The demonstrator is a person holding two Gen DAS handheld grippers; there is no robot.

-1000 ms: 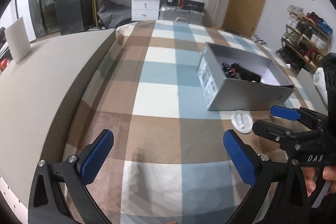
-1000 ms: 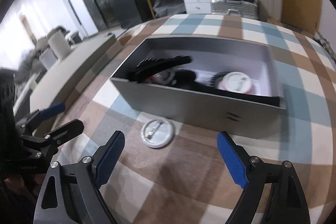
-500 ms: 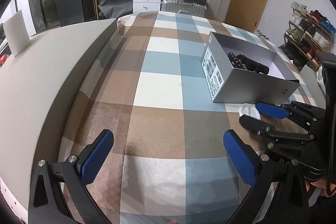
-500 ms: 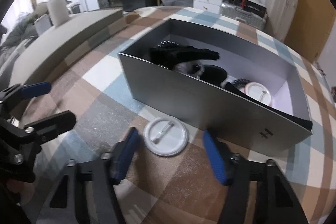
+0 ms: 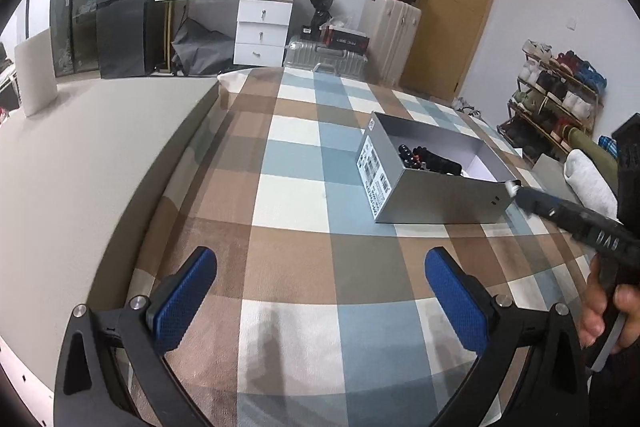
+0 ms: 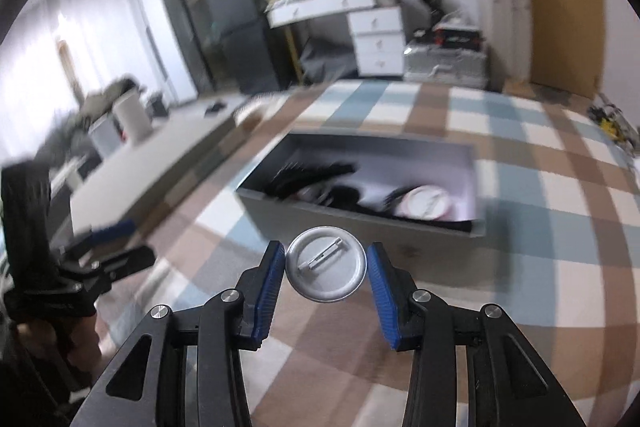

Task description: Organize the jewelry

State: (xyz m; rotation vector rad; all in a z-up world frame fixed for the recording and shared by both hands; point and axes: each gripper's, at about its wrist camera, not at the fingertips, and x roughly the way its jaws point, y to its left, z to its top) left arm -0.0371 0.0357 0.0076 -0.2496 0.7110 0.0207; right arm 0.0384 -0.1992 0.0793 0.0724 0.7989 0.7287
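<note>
Now mid-carry: right gripper (image 6: 326,269) clamps the round pin badge (image 6: 326,264) by its rim, lifted off the checked blanket (image 6: 520,267), short of the grey box (image 6: 360,223). Left gripper (image 5: 320,297) hangs spread, empty. Next: carry over the near wall, then release inside.

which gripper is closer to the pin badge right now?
Right. The right gripper is shut on the pin badge, back side facing the camera, held before the grey box. The left gripper hangs open over the checked cloth, off to the side.

box contents (image 6: 352,187) motion-blurred in right view, shoe rack (image 5: 560,87) details too small
</note>
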